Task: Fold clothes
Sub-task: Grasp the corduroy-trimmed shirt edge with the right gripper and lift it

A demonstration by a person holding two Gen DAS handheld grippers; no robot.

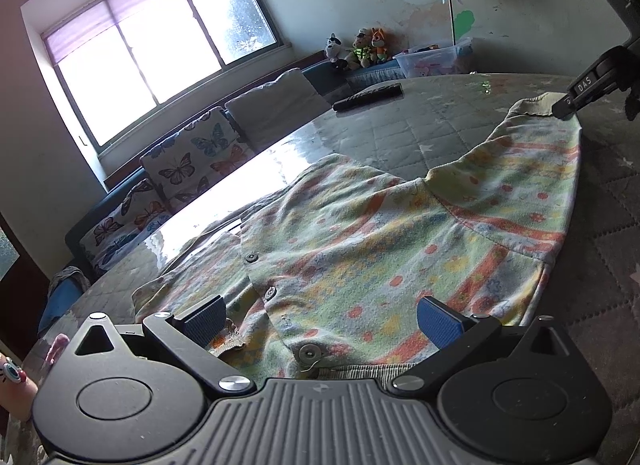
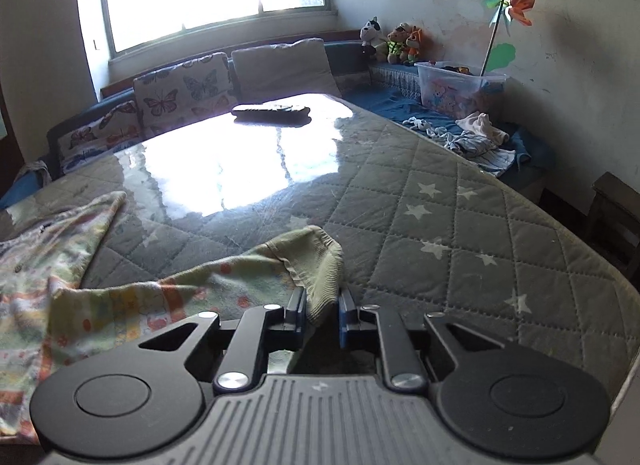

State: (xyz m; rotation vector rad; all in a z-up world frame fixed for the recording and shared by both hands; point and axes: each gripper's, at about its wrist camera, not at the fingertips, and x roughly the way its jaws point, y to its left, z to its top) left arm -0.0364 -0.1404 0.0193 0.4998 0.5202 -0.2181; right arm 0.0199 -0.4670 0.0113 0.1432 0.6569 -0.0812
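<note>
On the grey quilted star-print counter [image 2: 460,225] I see the pastel floral fleece baby garment [image 1: 360,249] spread out, snap buttons down its front, orange and yellow bands across it, one sleeve stretched out toward its ribbed beige cuff [image 2: 320,265]. My right hand-held gripper [image 2: 322,313] is clenched on that cuff. My left hand-held gripper [image 1: 320,317] hangs released above the garment's near hem, blue pads apart.
</note>
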